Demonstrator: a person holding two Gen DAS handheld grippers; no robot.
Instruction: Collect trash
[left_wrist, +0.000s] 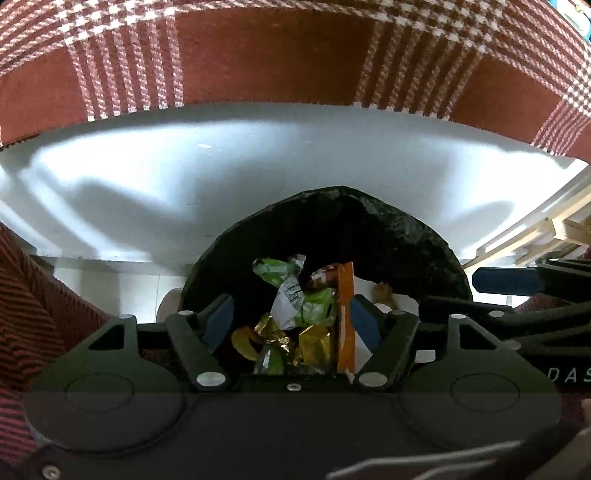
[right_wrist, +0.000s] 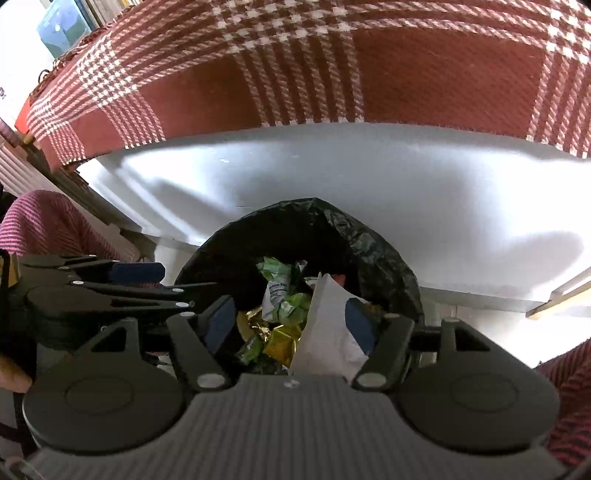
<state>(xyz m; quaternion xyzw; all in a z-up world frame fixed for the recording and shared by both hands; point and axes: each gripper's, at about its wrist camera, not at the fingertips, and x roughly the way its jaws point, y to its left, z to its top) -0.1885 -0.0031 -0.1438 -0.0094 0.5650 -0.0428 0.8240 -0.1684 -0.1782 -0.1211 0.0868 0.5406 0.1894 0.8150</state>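
A bin with a black liner (left_wrist: 369, 221) sits right under both grippers, holding green wrappers (left_wrist: 275, 271), gold foil (left_wrist: 314, 343) and other scraps. My left gripper (left_wrist: 291, 323) is open over it. An orange wrapper (left_wrist: 345, 317) stands on edge next to its right pad, well apart from the left pad. In the right wrist view my right gripper (right_wrist: 290, 323) is open above the same bin (right_wrist: 373, 240). A crumpled white paper (right_wrist: 327, 328) lies between the jaws, leaning at the right pad and clear of the left one. The left gripper's blue pad (right_wrist: 136, 273) shows at left.
A red and white plaid blanket (left_wrist: 273, 62) hangs over a white panel (left_wrist: 184, 177) just behind the bin. Light wooden slats (left_wrist: 554, 232) lie at the right. A person's red striped sleeve (right_wrist: 48, 221) is at the left edge.
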